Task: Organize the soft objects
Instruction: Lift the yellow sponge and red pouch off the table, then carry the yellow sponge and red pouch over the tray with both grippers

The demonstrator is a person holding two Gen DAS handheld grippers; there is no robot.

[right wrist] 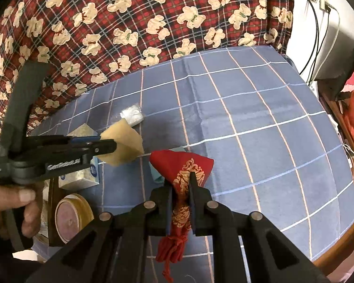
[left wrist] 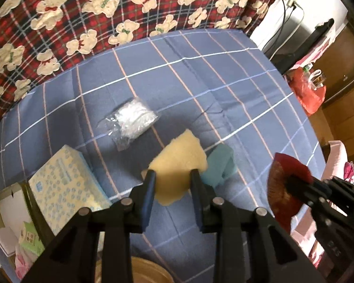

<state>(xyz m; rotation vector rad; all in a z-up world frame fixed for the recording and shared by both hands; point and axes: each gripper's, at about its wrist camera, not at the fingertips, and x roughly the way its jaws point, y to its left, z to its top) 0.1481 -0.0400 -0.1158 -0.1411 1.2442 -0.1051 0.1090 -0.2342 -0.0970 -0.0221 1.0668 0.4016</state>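
A pale yellow sponge piece (left wrist: 179,160) sits between the fingers of my left gripper (left wrist: 173,173), which is shut on its edges. In the right wrist view the same yellow sponge (right wrist: 125,143) hangs at the tip of the left gripper (right wrist: 108,147), lifted off the blue checked cloth (right wrist: 247,122). My right gripper (right wrist: 181,176) is shut on a red drawstring pouch with gold print (right wrist: 184,162), whose cords dangle below the fingers. A teal cloth (left wrist: 220,165) lies on the table just beyond the sponge. A clear plastic bag of white material (left wrist: 132,118) lies farther back.
A patterned tissue box (left wrist: 63,188) stands at the table's left edge, with a round tin (right wrist: 70,217) near it. A bear-print plaid blanket (left wrist: 82,23) rises behind the table. A red plastic bag (left wrist: 306,89) and cables are off to the right. A hand (right wrist: 9,202) grips the left tool.
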